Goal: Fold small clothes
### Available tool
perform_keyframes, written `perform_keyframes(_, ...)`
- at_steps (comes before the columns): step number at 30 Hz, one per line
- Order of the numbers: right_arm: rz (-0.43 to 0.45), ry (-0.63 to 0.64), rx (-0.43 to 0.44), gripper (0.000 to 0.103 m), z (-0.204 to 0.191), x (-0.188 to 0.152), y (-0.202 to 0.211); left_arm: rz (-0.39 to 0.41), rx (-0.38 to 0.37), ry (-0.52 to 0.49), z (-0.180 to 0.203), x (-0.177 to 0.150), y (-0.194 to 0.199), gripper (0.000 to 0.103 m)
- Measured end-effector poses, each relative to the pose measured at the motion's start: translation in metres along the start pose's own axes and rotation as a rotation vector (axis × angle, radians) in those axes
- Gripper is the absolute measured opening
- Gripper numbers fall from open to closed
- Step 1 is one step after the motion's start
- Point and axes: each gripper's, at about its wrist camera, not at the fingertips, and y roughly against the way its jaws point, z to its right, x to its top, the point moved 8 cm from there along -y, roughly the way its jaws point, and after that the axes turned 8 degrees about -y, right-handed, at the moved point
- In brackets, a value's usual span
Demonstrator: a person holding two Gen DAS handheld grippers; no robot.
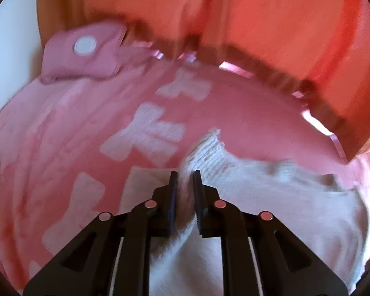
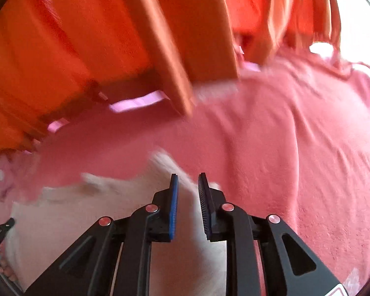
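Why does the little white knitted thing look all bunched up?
The white knitted garment isn't lying flat on the pink blanket: the left gripper and the right gripper each pinch part of it, so it rises in folds between them. Nothing looks torn or spilled.

Pink bedspread (image 1: 246, 113) with pale bow patterns, a white knit garment (image 1: 271, 197) and small pink pillow (image 1: 86, 54) on it.

The garment (image 1: 259, 197) lies on the blanket (image 1: 86, 123), near side, between the two grippers. A pillow (image 1: 83, 51) sits far left on the blanket; the headboard (image 1: 259, 24) stands behind.
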Motion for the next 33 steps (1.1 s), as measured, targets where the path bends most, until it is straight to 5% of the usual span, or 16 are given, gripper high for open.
perform_keyframes(2, -0.042, 0.092, 0.101, 0.020, -0.033, -0.019, 0.012, 0.021, -0.057, -0.046, 0.020, -0.007, 0.017, 0.013)
perform_keyframes(4, -0.193, 0.202, 0.193, 0.020, -0.072, -0.061, 0.009, 0.000, -0.098, -0.103, 0.041, -0.021, 0.022, 0.014)
perform_keyframes(8, -0.405, 0.365, 0.172, 0.019, -0.105, -0.129, -0.012, -0.081, -0.069, -0.251, 0.067, -0.051, 0.010, 0.014)
perform_keyframes(12, -0.356, 0.352, 0.160, 0.018, -0.106, -0.124, -0.012, -0.054, -0.022, -0.197, 0.043, -0.046, 0.011, 0.015)
perform_keyframes(14, -0.361, 0.307, 0.173, 0.019, -0.105, -0.122, -0.014, -0.018, 0.052, -0.118, 0.011, -0.034, 0.014, 0.028)
perform_keyframes(15, -0.365, 0.309, 0.171, 0.019, -0.107, -0.122, -0.016, -0.011, 0.097, -0.096, -0.003, -0.030, 0.012, 0.050)
perform_keyframes(16, -0.361, 0.315, 0.162, 0.019, -0.108, -0.122, -0.019, -0.015, 0.147, -0.069, -0.021, -0.028, 0.008, 0.058)
perform_keyframes(22, -0.300, 0.297, 0.271, 0.021, -0.131, -0.122, 0.003, -0.029, 0.192, 0.051, -0.068, -0.030, 0.008, 0.058)
perform_keyframes(25, -0.350, 0.363, 0.160, 0.022, -0.128, -0.138, -0.017, -0.009, 0.200, 0.024, -0.067, -0.030, 0.019, 0.057)
perform_keyframes(31, -0.285, 0.313, 0.264, 0.024, -0.136, -0.134, 0.005, 0.024, 0.111, 0.034, -0.053, -0.044, 0.052, 0.063)
perform_keyframes(33, -0.330, 0.325, 0.256, 0.026, -0.137, -0.148, 0.000, -0.001, 0.084, 0.045, -0.051, -0.059, 0.055, 0.065)
